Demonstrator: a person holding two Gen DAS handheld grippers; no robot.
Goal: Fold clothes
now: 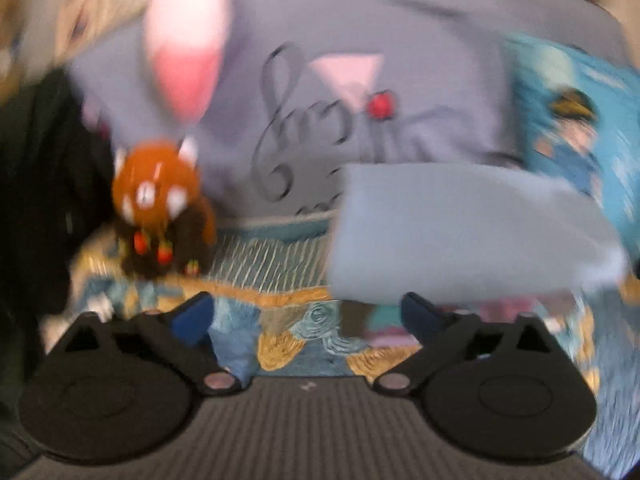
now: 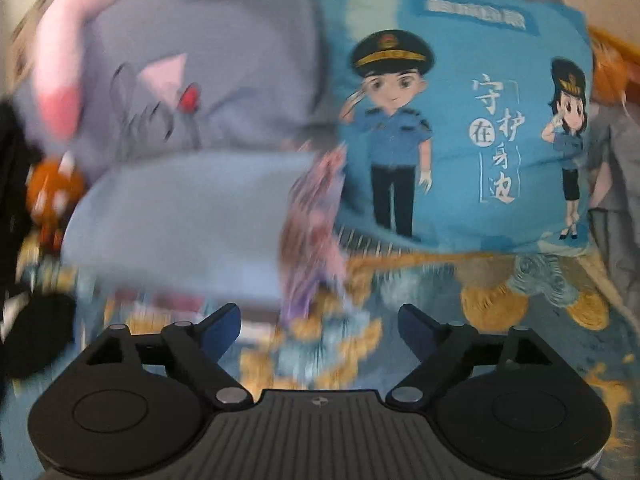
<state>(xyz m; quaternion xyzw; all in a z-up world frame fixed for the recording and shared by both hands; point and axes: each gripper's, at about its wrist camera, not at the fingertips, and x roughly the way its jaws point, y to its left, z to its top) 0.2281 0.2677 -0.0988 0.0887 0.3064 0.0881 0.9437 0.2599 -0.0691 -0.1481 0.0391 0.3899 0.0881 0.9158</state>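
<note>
So the cloth [image 1: 460, 236] is a pale blue folded piece lying on the patterned bedspread [image 1: 288, 300], just ahead of both tongs. In the left view it's to the right of centre, and its near edge runs just past the right finger tip; in the right view it sits off to the left [image 2: 188, 216]. Everything's pretty motion-blurred, so I can't say if the folds are neat.

Left tongs [image 1: 308, 314] are spread wide with nothing between them, only bedspread showing in the gap. Right tongs [image 2: 320, 322] are apart too, also empty. Whether either finger touches the cloth I can't tell.

Right beside the cloth on its right edge there's a streaky pink-purple thing [image 2: 316, 216], too smeared to make out.

Behind the cloth leans a grey pillow [image 1: 360, 80] with a treble clef and a red dot on it. Next to that is a blue pillow [image 2: 464, 120] with cartoon officers saluting and some Chinese text. A red panda plush [image 1: 160, 200] sits on the bedspread left of the cloth, with something pink [image 1: 184, 44] hanging above it and dark fabric [image 1: 40, 200] at the far left
</note>
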